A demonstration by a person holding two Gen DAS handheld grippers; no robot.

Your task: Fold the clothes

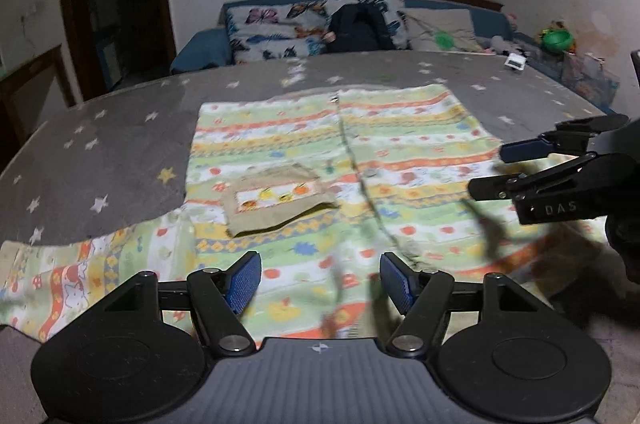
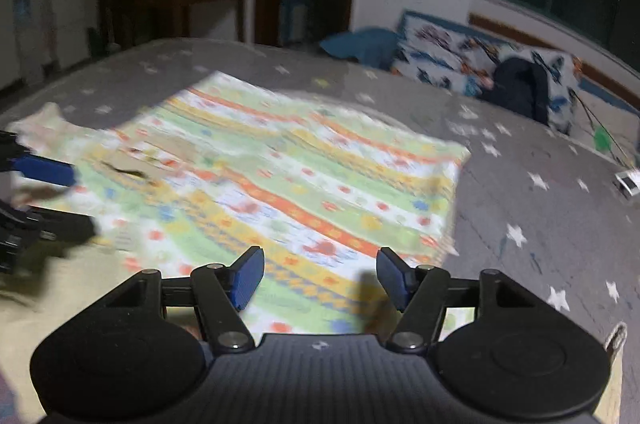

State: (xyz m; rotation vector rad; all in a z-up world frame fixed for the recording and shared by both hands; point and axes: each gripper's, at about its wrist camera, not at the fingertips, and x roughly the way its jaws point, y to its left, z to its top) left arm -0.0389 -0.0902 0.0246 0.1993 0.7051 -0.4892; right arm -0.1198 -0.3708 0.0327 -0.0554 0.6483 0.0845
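Note:
A child's garment with green, orange and yellow patterned stripes (image 1: 320,151) lies spread flat on the bed, front side up, with a beige chest pocket (image 1: 276,199) and a buttoned centre seam. It also shows in the right wrist view (image 2: 304,183), blurred. My left gripper (image 1: 320,282) is open and empty, just above the garment's near edge. My right gripper (image 2: 320,278) is open and empty above the garment's right part; in the left wrist view it shows at the right (image 1: 488,169). The left gripper shows at the left edge of the right wrist view (image 2: 80,199).
The bed has a grey sheet with white stars (image 1: 100,151). Butterfly-print pillows (image 1: 288,27), a dark bag (image 1: 360,27) and toys (image 1: 556,39) lie at the far side. A small white object (image 1: 516,61) lies on the sheet at far right. A dark doorway (image 1: 112,3) is at left.

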